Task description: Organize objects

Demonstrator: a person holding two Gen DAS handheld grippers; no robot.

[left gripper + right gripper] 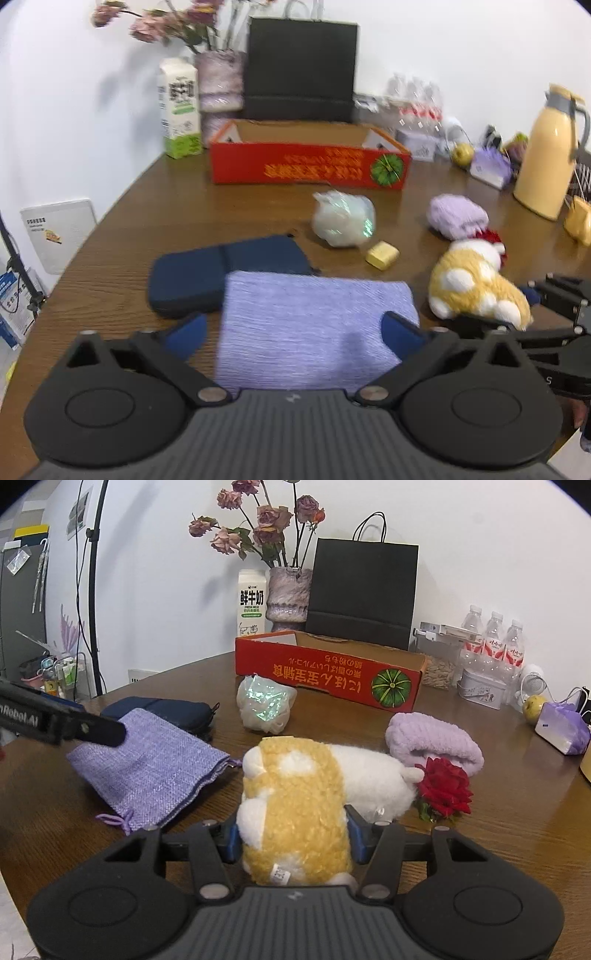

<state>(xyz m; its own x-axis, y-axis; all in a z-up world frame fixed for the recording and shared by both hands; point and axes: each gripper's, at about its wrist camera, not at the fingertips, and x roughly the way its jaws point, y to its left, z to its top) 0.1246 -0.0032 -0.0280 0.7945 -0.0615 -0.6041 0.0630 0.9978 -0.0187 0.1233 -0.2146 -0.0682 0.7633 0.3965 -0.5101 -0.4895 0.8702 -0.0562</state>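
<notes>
Lying nearest, between the fingers of the right gripper (291,840): a plush toy (295,794), yellow and white, resting on the table (498,830), both blue pads closing in on its flanks, grasping it at the near end. Probably handling light and soft, squashing under the squeeze; likely best taken around the thick body, not a leg. Showing a small sewn tag near the grip, too small to read.

Hovering over a purple cloth pouch (314,325) left of the toy: the left gripper (293,332), fingers spread wide, gripping nothing. Pouch looking limp and light.

Waiting farther back: a red box (328,675) with a printed pumpkin and upside-down lettering. Reading "FRESH MILK" on the milk carton (251,603) behind it; "nRobot.AI" on the left gripper's side.
</notes>
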